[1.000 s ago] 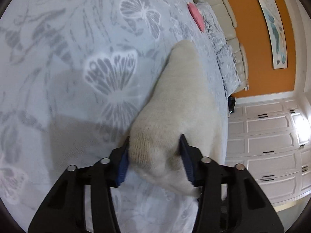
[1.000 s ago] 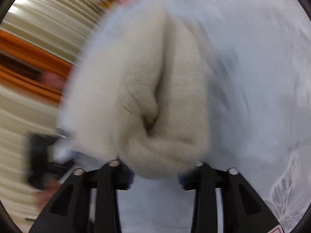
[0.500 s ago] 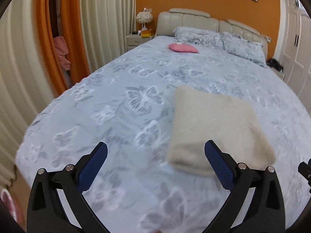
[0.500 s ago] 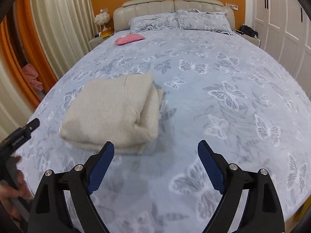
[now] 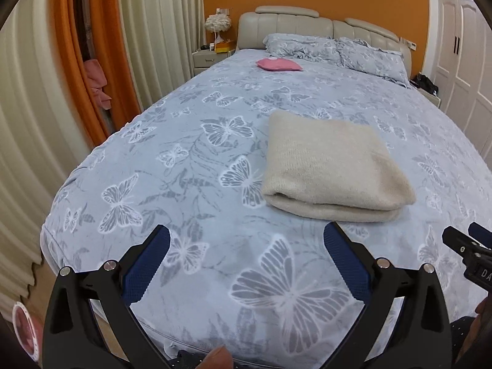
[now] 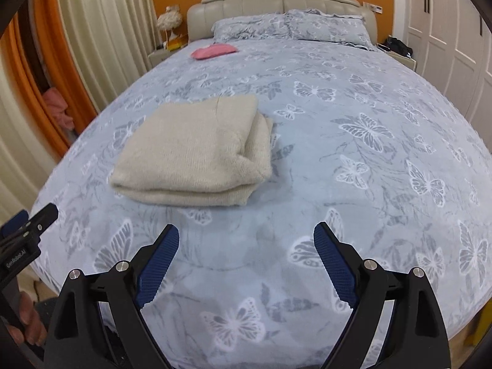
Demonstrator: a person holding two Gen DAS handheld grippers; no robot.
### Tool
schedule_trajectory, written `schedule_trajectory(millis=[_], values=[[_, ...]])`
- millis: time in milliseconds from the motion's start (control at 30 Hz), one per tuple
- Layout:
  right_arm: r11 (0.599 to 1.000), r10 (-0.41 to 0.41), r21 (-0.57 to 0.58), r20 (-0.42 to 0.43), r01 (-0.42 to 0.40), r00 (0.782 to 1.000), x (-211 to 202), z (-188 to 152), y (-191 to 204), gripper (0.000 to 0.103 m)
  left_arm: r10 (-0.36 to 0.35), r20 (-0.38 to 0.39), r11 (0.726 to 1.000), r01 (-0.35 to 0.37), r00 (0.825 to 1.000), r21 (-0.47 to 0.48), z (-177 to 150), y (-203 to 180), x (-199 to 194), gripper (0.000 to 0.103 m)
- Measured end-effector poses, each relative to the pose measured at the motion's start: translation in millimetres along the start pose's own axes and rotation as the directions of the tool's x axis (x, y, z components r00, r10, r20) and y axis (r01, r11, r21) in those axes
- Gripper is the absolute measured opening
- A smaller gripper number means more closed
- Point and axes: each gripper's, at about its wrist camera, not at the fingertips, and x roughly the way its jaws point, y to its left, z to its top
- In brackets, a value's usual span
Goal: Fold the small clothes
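Observation:
A cream knitted garment (image 5: 332,166) lies folded in a flat rectangle on the blue butterfly bedspread (image 5: 215,141). It also shows in the right wrist view (image 6: 196,153), left of centre. My left gripper (image 5: 246,240) is open and empty, held back near the foot of the bed, apart from the garment. My right gripper (image 6: 246,236) is open and empty too, just short of the garment's near edge. The right gripper's tip shows at the right edge of the left wrist view (image 5: 470,246).
A pink folded item (image 5: 278,64) lies near the pillows (image 5: 335,50) at the headboard. A nightstand (image 5: 209,58) with a lamp stands left of the bed. Cream curtains (image 5: 160,37) and an orange curtain are on the left. White wardrobe doors (image 6: 446,37) line the right wall.
Both grippers let go of the cream garment, opened wide and pulled back from it. The garment now lies folded on the bed. In the last half second both drew slightly further back.

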Motion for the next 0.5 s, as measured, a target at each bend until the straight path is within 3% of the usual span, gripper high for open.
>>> schedule_trajectory(millis=[333,500], values=[[1.000,-0.030,0.000,0.002,0.030,1.000,-1.4,-4.3,3.6,0.087,-0.027,-0.049,0.996,0.022,0.998,-0.088,-0.8,15.5,10.8,0.098],[0.999,-0.045,0.017,0.022,0.044,0.999,-7.1,-5.3,1.6,0.087,-0.035,-0.057,0.996,0.030,0.998,-0.083,-1.6,12.7,11.7,0.098]])
